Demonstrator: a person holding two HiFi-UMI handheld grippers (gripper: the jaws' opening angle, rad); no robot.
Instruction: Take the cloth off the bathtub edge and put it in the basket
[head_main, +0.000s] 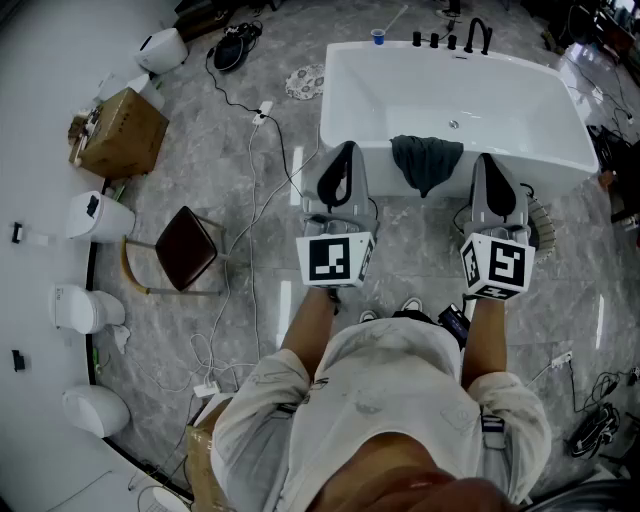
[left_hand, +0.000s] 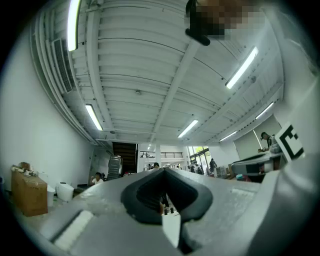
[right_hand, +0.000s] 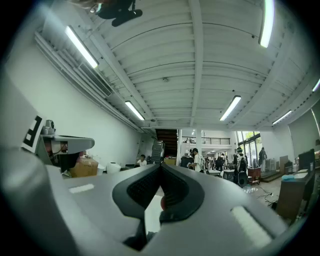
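**Cloth hangs between two closed claws, neither on it yet**

The dark cloth (head_main: 427, 160) is draped over the near edge of the white bathtub (head_main: 333, 90). Its wide part lies along the rim, and a tapering tail hangs down the outer wall towards 6 o'clock. In the head view it sits in the gap between the two claws, at 3 o'clock from the tip of the left gripper (head_main: 345, 152) and at 9 o'clock from the tip of the right gripper (head_main: 487, 162). The right one looks slightly nearer, though neither touches the cloth.

Both forearms reach straight out from the body towards 12 o'clock, side by side. The grippers are held roughly level with their noses a little raised. Each gripper's own view looks over the tub at the hall and ceiling and shows no cloth.

Both claws are closed and empty. In each gripper view the jaws meet at the tip with nothing between them.

A ribbed round thing (head_main: 543, 225) peeks out at about 4 o'clock behind the right gripper. It may be the basket, but too little shows to be sure.

The likely next move is to open the right claw, dip it and swing it towards 9 o'clock onto the fold on the rim.
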